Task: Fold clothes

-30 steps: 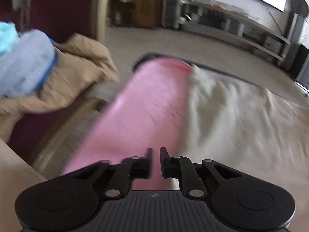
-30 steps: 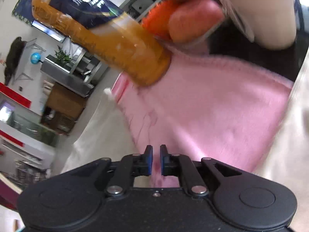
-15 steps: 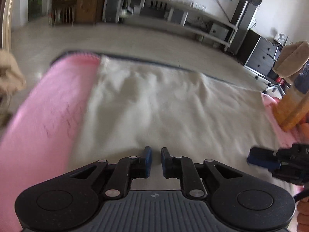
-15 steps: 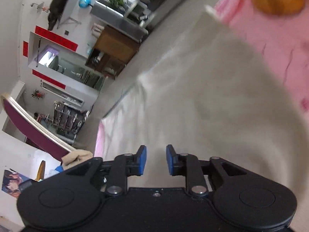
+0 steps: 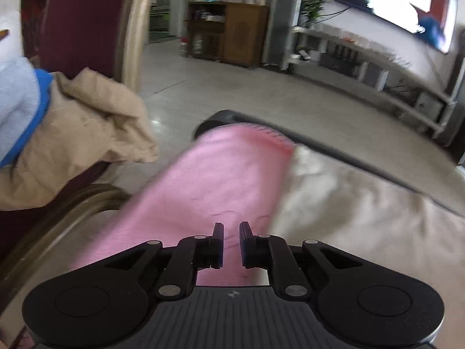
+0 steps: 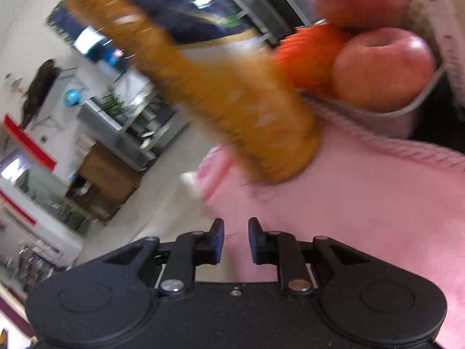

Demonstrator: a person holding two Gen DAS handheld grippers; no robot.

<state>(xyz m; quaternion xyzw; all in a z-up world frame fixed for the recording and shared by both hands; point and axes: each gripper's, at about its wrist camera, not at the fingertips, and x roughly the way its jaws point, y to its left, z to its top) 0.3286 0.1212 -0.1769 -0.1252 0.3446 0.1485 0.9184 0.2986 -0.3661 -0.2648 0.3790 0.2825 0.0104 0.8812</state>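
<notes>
A pink cloth (image 5: 221, 180) lies along the left side of a beige cloth (image 5: 363, 209) spread flat on the surface. My left gripper (image 5: 231, 226) hovers low over the pink strip. Its jaws are closing to a narrow gap with nothing pinched; pink fabric shows behind the gap. In the right wrist view my right gripper (image 6: 234, 222) stands over the edge of the pink cloth (image 6: 363, 203), jaws slightly apart and empty. Neither gripper appears in the other's view.
An orange drink bottle (image 6: 226, 99) stands on the pink cloth, close ahead of the right gripper. Behind it a metal bowl (image 6: 407, 110) holds apples (image 6: 383, 67). A tan garment (image 5: 87, 122) and a blue cloth (image 5: 17, 99) are piled on the chair to the left.
The left view swung out over the beige cloth, then back to the pink strip. The right view swung away and returned to the bottle; its jaws stand a little wider.
</notes>
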